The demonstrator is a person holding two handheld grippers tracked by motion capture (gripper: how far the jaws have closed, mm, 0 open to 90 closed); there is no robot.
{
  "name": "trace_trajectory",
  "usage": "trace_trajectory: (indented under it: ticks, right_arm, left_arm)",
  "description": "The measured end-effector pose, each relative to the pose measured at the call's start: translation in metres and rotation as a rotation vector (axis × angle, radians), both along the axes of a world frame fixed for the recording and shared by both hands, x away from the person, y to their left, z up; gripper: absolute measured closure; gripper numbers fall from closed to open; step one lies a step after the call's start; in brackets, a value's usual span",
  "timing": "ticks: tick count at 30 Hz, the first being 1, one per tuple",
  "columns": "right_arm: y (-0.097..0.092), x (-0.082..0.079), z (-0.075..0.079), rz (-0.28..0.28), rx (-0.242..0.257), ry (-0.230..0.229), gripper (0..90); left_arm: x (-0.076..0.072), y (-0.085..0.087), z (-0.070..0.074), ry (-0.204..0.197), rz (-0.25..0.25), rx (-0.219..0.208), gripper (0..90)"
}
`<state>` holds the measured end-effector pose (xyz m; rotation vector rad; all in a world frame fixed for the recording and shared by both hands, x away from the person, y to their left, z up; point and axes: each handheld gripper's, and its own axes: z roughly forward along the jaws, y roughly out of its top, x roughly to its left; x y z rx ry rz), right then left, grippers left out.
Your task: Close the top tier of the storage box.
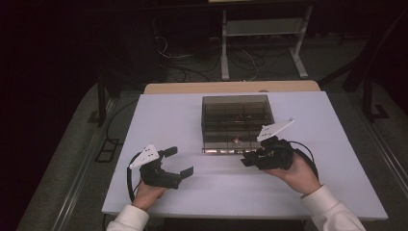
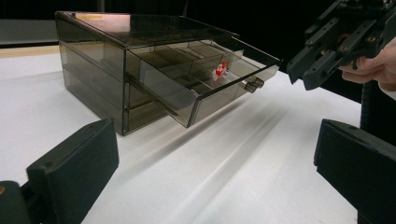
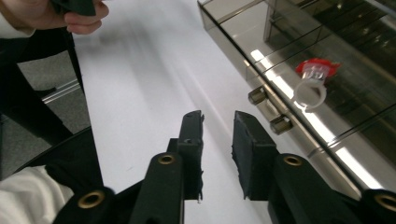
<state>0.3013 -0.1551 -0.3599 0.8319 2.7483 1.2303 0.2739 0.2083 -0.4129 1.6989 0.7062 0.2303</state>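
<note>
Right gripper [image 1: 246,159] hovers low over the white table [image 1: 173,120], just in front of the pulled-out top drawer [image 2: 205,88] of the smoky clear drawer box [image 1: 236,115]. Jaws parted a little, nothing between them, released. In the right gripper view [image 3: 217,140] the jaw tips sit just short of the two small drawer knobs [image 3: 271,109], which lie ahead and to that view's right, near but not touching. Left gripper [image 1: 180,161] is near the table's front-left corner, well apart from the box, jaws wide open and empty; its own view shows both black jaws spread with bare table between.

Drawer front runs parallel to the table's front edge; drawer slides out toward the person. Red-topped plastic ring [image 3: 312,81] lies inside the open drawer, in a front compartment, just behind the drawer front, beyond the knobs as seen from the right gripper. Ring is also visible through the clear wall in the left gripper view [image 2: 219,71].

Judgement: right gripper is clearly the nearer one; either pushing the drawer by its knobs or reaching over the front for the ring falls to it. Box sits mid-table toward the far edge.
</note>
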Motion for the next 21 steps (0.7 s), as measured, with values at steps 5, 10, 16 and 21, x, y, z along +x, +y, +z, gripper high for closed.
trace_trajectory:
  ticks: [5, 10, 16, 21]
  right_arm:
    - [0.0, -0.001, -0.006, 0.005, 0.0, 0.016, 76.6]
    - [0.001, -0.001, -0.012, 0.011, -0.005, 0.03, 81.2]
    - [0.003, 0.002, -0.019, 0.006, -0.021, 0.045, 87.8]
    - [0.003, 0.005, -0.024, -0.02, -0.031, 0.05, 89.1]
  left_arm:
    - [0.0, 0.0, 0.0, 0.001, 0.0, -0.002, 0.0]
    - [0.0, 0.0, 0.0, 0.001, 0.0, -0.001, 0.0]
    - [0.0, 0.0, 0.0, 0.001, -0.001, -0.001, 0.0]
    - [0.0, 0.0, 0.0, 0.0, -0.001, 0.0, 0.0]
